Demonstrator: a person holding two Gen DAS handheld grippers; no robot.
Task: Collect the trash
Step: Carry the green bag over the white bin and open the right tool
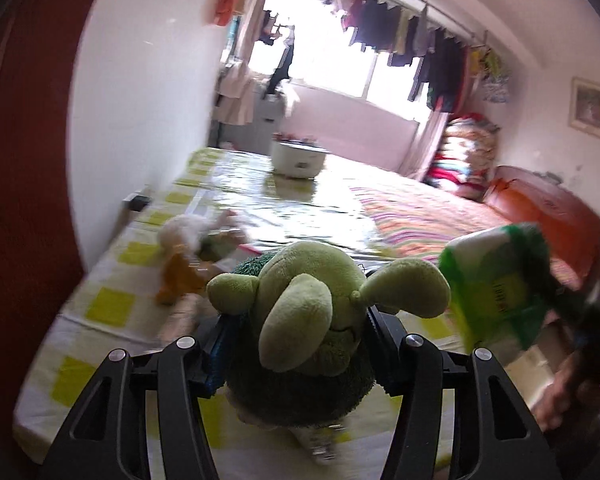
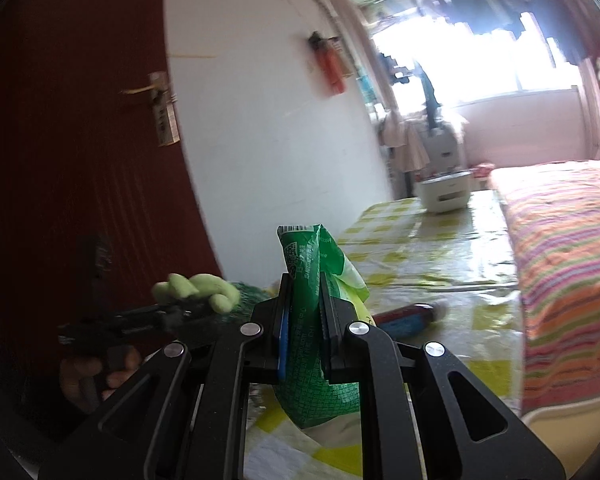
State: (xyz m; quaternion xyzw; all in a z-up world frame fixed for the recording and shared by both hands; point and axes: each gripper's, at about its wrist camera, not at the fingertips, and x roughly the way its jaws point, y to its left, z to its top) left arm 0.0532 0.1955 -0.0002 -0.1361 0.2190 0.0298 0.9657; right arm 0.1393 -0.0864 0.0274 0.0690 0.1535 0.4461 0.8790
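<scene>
Checkered table (image 1: 108, 308): left claw (image 1: 296, 344) clamps plush turtle (image 1: 300, 320), lifted.

Yellow-checked tablecloth (image 2: 440, 236) with a white pot (image 2: 444, 192) at the far end — striped bedspread (image 2: 568, 264) alongside, laundry (image 1: 396, 28) strung overhead.

A plush toy (image 1: 300, 320) sat between the left claw's (image 1: 296, 344) jaws above the bench (image 1: 112, 308). A snack bag (image 2: 312, 320) stood in the right claw (image 2: 304, 332), to the toy's right. Farther back on the bench lay a bottle (image 2: 408, 316), then a pot (image 2: 444, 192); a bed (image 2: 572, 248) lay right of the bench.
</scene>
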